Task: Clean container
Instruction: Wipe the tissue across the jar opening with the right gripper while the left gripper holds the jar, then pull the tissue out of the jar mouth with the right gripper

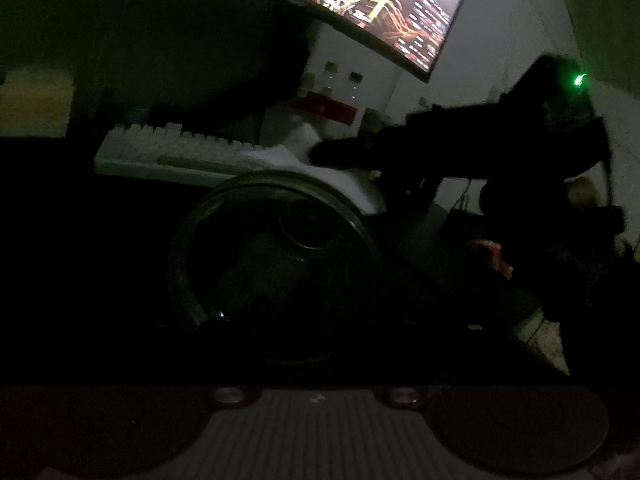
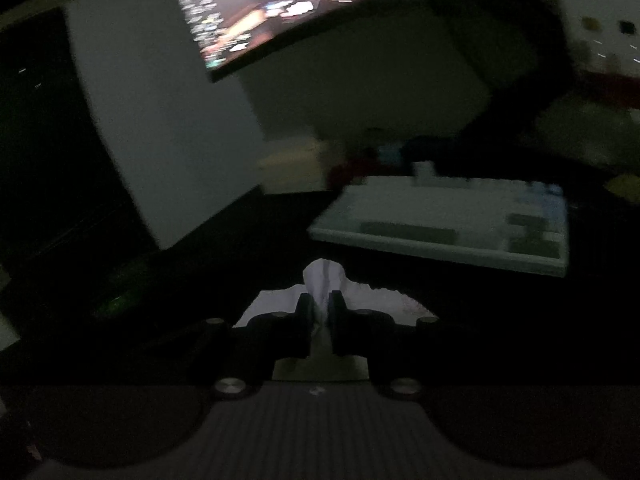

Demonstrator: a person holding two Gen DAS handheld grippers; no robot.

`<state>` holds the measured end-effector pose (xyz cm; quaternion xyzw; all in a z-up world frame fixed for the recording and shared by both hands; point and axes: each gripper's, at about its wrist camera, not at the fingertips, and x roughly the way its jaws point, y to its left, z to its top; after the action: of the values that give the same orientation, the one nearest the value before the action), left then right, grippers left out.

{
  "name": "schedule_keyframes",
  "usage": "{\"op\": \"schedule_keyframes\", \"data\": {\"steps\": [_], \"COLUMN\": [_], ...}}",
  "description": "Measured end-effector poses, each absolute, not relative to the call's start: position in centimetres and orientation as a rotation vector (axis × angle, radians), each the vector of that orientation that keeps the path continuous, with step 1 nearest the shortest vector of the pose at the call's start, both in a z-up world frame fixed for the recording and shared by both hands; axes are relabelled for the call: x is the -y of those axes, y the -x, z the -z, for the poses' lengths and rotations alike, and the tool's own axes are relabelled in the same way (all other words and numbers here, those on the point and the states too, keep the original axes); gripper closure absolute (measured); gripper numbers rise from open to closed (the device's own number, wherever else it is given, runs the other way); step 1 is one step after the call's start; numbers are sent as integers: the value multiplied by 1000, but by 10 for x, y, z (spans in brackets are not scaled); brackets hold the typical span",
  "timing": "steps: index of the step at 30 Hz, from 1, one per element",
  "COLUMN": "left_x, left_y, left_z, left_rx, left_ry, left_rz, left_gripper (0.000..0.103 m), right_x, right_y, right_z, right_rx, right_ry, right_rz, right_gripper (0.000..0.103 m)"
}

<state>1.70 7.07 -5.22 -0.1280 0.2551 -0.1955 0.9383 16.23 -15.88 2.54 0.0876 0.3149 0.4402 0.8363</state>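
Note:
The room is very dark. In the left wrist view a round dark container (image 1: 276,264) with a shiny rim faces me, close to the left gripper; the left fingers are lost in shadow, so I cannot tell whether they grip it. The right gripper (image 1: 332,156) comes in from the right above the container's far rim, holding a white tissue (image 1: 320,172). In the right wrist view the right gripper (image 2: 321,312) is shut on the white tissue (image 2: 324,280), which sticks out between its black fingers (image 2: 305,316).
A white keyboard (image 1: 172,148) lies behind the container, and it also shows in the right wrist view (image 2: 448,224). A lit curved monitor (image 1: 380,12) hangs above. Small bottles (image 1: 340,84) and a red-labelled box (image 1: 328,108) stand at the back by a pale wall.

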Motion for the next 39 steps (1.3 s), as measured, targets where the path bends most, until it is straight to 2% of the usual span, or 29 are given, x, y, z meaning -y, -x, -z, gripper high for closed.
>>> {"op": "schedule_keyframes", "data": {"steps": [12,19,23,35,39], "left_x": [-81,-83,-85,-89,-92], "left_y": [-31,-33,-33,-41,-42], "left_z": [50,51,51,51,52], "left_rx": [-530,-526,-524,-528,-528], "left_ry": [292,276,286,298,312], "left_rz": [370,364,364,358,361], "left_gripper": [55,61,61,60,60], "right_x": [142,153,160,138,139], "right_y": [-128,-158,-179,-128,-141], "right_z": [-26,-19,-13,-25,-23], "right_rx": [-595,-588,-634,-572,-586], "right_ry": [-197,-199,-222,-172,-219], "right_rz": [-1133,-1009,-891,-1141,-1092], "right_gripper": [91,92,92,91,93]}}
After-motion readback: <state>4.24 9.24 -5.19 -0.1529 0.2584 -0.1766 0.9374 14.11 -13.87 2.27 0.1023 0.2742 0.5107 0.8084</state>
